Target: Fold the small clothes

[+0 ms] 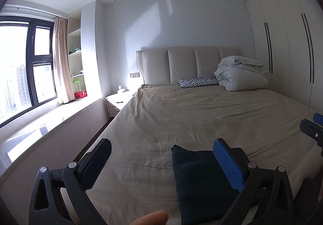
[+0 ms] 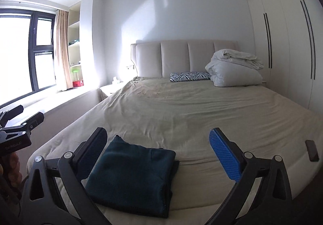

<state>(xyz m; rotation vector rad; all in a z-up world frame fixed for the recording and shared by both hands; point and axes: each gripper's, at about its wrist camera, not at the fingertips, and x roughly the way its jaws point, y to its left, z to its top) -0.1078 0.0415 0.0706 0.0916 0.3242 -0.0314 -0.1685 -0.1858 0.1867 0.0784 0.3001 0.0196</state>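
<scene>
**A:** While your right gripper [image 2: 159,154] hangs over the near end of the bed [image 2: 201,104], its jaws stand wide apart with nothing between the pads — the sweater [image 2: 131,176] lies below and a little toward its left finger, folded into a dark teal block.

**B:** And my left gripper [image 1: 161,166]?

**A:** Jaws spread just as wide, empty too. From that one, the sweater sits low and under its right finger, untouched.

**B:** How will it handle if you want me to move it?

**A:** I'd judge it soft, light and limp: a knit, several layers thick. Pinch one layer and the fold will likely spill open. Take it at the thick folded edges, one gripper on each side, so every layer gets caught; the knit looks grippy, not slick.

**B:** Any label on it?

**A:** None that shows. The only writing you can see is small print on the left gripper's body at the right camera's left edge — too fine to read with certainty. The dark slab [image 2: 311,151] beside the right gripper's right finger bears no legible mark.
</scene>
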